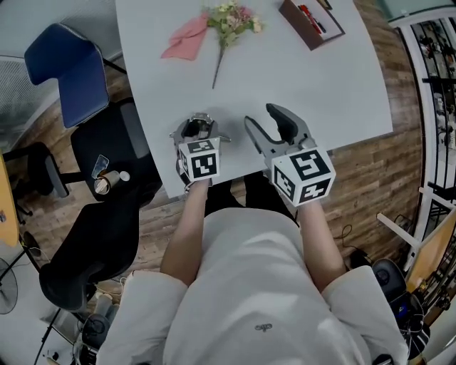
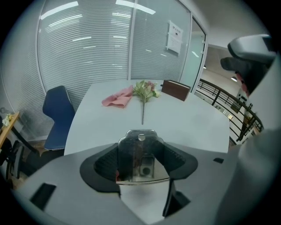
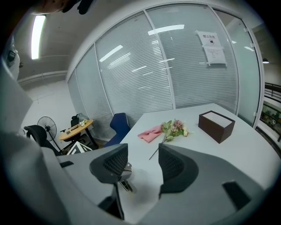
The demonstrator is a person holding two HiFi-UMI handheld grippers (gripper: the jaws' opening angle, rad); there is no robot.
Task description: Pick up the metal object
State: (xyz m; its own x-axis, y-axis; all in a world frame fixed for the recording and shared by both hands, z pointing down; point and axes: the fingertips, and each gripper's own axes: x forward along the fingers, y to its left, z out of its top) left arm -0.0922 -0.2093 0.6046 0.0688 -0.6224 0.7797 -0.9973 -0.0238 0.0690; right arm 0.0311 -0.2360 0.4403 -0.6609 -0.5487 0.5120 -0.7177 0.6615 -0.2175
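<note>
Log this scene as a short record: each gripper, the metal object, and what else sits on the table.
Left gripper: shut on the metal object
Right gripper: open, nothing between its jaws
Metal object: shiny plate with a small hole
Table: white
Far side of table: pink cloth, flowers, brown box

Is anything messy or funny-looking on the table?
Only a little: the flower sprig lies flat on the table, its blooms right beside a crumpled pink cloth. Nothing looks spilled or broken. The left claw holds the metal object.
</note>
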